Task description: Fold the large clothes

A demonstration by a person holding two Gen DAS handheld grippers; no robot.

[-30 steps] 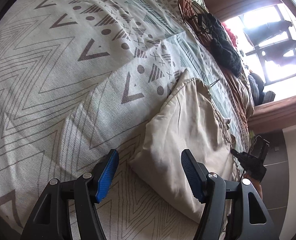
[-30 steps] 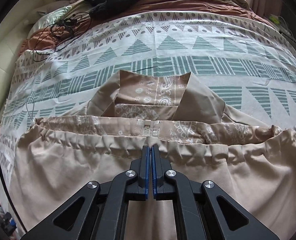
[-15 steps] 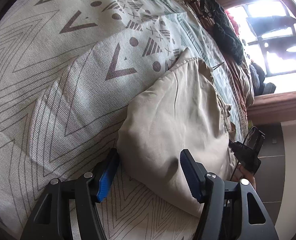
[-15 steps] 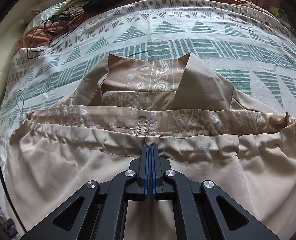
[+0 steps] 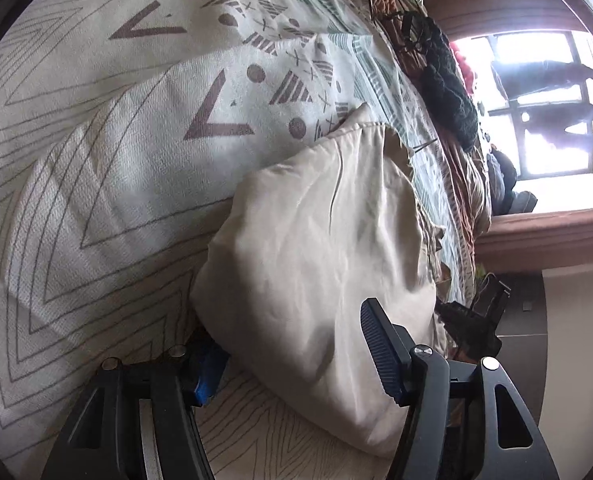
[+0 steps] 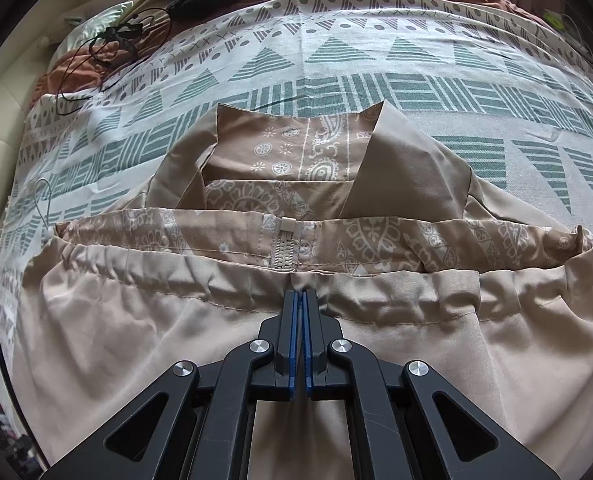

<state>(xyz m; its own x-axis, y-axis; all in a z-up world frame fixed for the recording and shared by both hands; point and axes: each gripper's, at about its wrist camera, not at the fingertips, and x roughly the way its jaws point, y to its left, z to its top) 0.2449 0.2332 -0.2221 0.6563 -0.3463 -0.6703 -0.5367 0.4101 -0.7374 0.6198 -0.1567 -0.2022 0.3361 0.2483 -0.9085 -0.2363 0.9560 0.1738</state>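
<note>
Patterned bedspread (image 6: 336, 52) bears one beige garment (image 6: 136, 340); right tongs (image 6: 300, 294) clench its waistband, left tongs (image 5: 296, 360) gape around it.

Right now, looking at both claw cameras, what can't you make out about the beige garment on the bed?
- Left wrist view: the left claw has one finger under the beige garment; the cloth hides its tip.
- Right wrist view: the shut right claw covers the waistband; whether cloth is pinched is hidden.
- Both views: the garment's lower part is cut off by the frame edge and the claw.
- Left wrist view: the window is glare.
</note>
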